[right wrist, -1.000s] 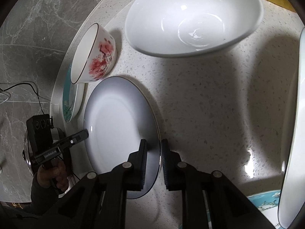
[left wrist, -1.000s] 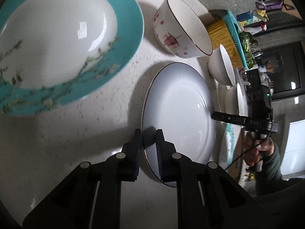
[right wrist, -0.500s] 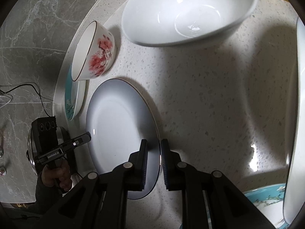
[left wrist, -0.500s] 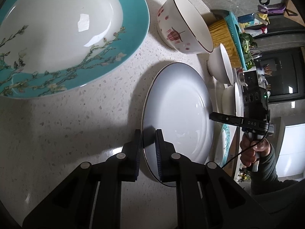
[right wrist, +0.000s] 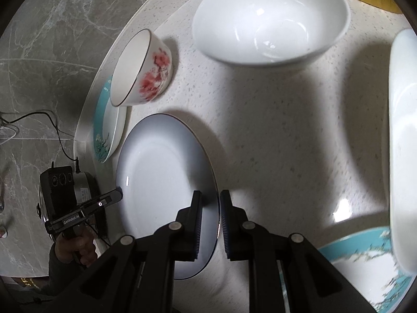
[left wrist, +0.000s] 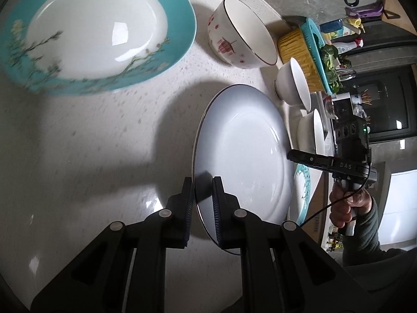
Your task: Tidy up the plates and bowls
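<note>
A pale blue-white plate with a dark rim (left wrist: 245,151) (right wrist: 161,172) is held above the speckled table by both grippers, one on each side. My left gripper (left wrist: 202,182) is shut on its near rim. My right gripper (right wrist: 210,197) is shut on the opposite rim and shows at the plate's far edge in the left wrist view (left wrist: 307,157). A teal-rimmed floral plate (left wrist: 99,34) lies at the upper left. A white bowl with red flowers (left wrist: 242,41) (right wrist: 142,67) stands beyond the held plate.
A large white bowl (right wrist: 271,18) sits at the back in the right wrist view, with a white dish (right wrist: 404,140) and a teal floral plate (right wrist: 365,268) at the right. Small white bowls (left wrist: 294,83) and a yellow-and-teal basket (left wrist: 305,49) stand near the table edge.
The held plate has risen off the table between both grippers. The teal plate and the bowls have shifted in both views as the grippers moved.
</note>
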`<state>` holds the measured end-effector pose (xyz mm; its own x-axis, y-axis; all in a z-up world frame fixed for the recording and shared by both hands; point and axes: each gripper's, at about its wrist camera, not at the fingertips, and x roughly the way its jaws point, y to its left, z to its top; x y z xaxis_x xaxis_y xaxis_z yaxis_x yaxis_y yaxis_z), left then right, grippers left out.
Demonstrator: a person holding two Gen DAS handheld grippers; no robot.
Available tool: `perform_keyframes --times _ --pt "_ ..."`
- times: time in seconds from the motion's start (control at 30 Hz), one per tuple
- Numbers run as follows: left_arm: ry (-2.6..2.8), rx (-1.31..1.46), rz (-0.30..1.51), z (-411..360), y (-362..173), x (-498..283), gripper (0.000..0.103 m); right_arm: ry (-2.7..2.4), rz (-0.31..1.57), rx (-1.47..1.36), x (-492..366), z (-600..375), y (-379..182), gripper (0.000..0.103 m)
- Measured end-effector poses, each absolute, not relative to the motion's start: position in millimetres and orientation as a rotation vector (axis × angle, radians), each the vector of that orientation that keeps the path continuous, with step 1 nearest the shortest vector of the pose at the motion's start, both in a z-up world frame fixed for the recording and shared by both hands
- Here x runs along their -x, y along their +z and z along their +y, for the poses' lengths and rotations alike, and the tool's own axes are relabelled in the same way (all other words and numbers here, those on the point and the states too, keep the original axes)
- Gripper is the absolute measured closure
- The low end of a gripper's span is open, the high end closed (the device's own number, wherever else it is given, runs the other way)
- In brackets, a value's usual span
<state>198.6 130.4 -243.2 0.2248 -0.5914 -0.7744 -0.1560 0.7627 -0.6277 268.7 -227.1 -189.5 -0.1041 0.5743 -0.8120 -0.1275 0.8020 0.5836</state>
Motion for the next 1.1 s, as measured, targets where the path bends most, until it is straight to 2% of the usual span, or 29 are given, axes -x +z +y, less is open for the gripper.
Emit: perform_keyframes --times 0.67,1.1 --pt "-0.286 0.684 1.327 167 -239 -102 0.091 0.668 1.576 -0.312 -197 -181 -185 0.086" --pt "-0.295 0.642 1.343 158 -262 -101 0.091 0.625 1.569 -0.29 -188 -176 -203 0.086"
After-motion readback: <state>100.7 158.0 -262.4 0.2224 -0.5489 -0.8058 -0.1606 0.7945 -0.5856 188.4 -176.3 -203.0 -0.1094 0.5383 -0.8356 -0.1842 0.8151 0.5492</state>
